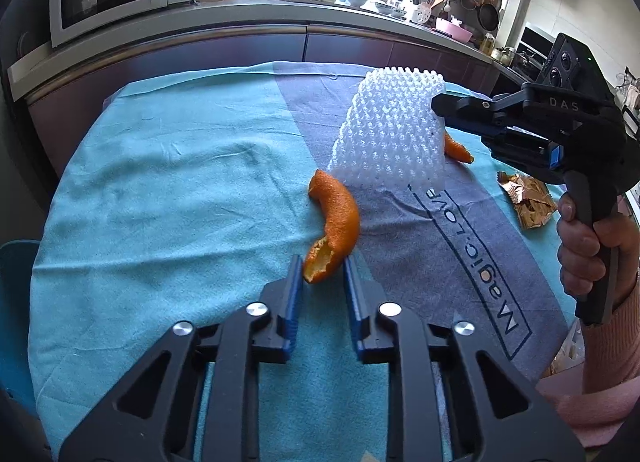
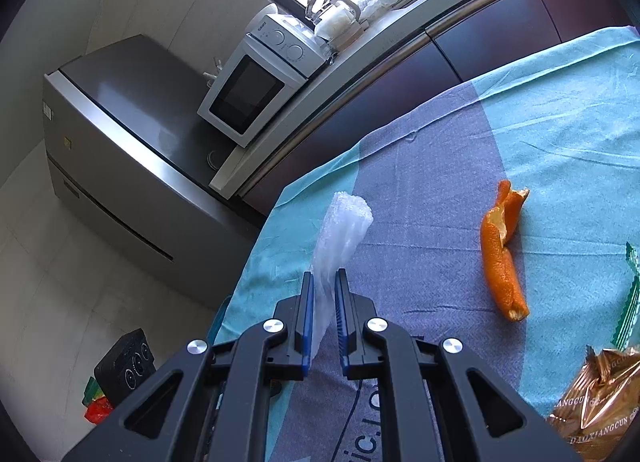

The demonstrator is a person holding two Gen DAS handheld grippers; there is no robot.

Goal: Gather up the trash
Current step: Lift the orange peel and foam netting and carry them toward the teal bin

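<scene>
Left hand-held gripper (image 1: 320, 266) spread around orange peel (image 1: 334, 221) end, right hand-held gripper (image 2: 323, 282) pinching foam net (image 2: 340, 238)

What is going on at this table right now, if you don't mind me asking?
A person is clearing trash off a cloth-covered table with two handheld grippers. The right gripper holds a white foam fruit net lifted off the cloth. The left gripper straddles one end of an orange peel. Another peel and a gold wrapper remain.
</scene>
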